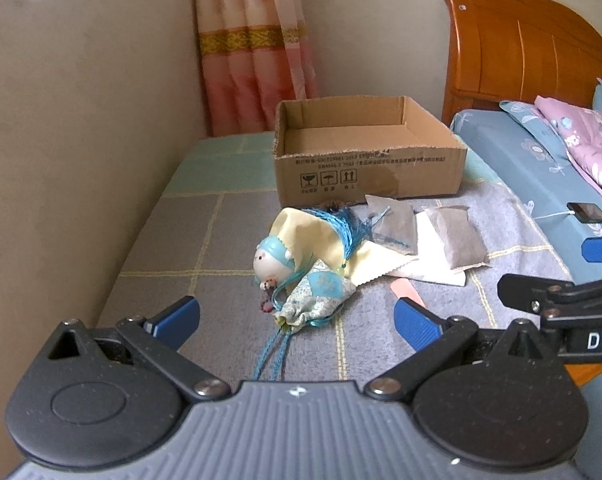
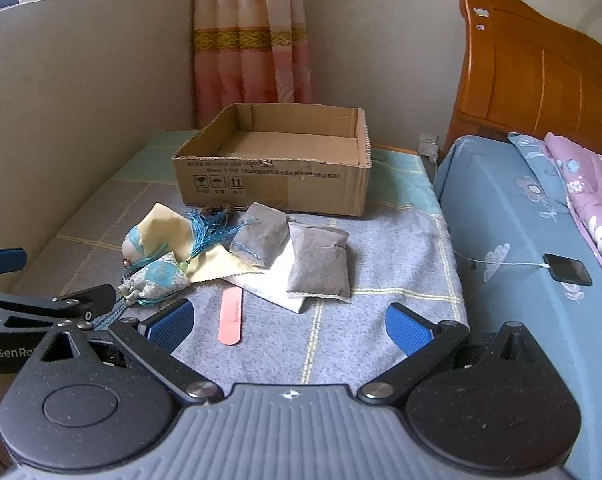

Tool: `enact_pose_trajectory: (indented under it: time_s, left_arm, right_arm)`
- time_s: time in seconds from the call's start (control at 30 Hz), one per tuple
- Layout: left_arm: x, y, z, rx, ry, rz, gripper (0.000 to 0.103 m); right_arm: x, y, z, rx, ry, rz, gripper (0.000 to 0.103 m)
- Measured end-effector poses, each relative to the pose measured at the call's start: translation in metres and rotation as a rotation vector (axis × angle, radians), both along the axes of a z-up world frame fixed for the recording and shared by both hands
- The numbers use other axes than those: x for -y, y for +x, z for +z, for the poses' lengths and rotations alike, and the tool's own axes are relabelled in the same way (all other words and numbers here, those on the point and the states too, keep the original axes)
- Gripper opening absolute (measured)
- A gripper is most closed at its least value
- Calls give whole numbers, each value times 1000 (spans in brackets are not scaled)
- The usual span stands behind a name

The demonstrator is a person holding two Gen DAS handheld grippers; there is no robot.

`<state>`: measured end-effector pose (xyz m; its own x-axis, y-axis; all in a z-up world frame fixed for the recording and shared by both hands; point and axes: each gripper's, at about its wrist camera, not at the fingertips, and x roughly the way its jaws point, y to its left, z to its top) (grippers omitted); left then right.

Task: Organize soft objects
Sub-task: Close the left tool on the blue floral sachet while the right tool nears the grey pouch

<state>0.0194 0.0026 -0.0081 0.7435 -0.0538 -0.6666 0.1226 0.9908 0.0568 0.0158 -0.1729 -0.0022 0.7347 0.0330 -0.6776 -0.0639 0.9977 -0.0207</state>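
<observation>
Saw box (image 2: 273, 184) empty; pouches (image 2: 319, 266), doll (image 1: 271, 258), cloths all outside. Nothing sorted. My left gripper (image 1: 297, 320) and right gripper (image 2: 289, 324): jaws released, holding nothing.

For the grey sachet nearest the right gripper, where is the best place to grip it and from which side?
Take the grey sachet across its plump middle, coming from above with the right gripper. It lies flat on the white cloth, long sides clear, so open fingers should straddle its narrow width. Its flat sealed edges probably offer less to pinch.
</observation>
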Motion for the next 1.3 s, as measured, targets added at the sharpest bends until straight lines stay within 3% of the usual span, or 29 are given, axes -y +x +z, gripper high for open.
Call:
enact_pose_trajectory:
  time_s: [0.4, 0.83, 0.93, 1.17, 1.3]
  left_arm:
    - [-15, 26, -41, -86, -82, -60, 102]
    - [-10, 54, -57, -74, -100, -146, 102]
    - [-1, 63, -59, -73, -102, -180, 102]
    - [12, 84, -75, -178, -108, -228, 102]
    - [13, 86, -82, -188, -94, -249, 103]
  right_arm:
    - [-3, 29, -30, -84, -1, 15, 103]
    - [22, 52, -84, -215, 4, -15, 103]
    - [27, 56, -88, -219, 17, -19, 103]
    - [31, 61, -90, -202, 6, -4, 103]
    - [34, 61, -89, -196, -1, 1, 103]
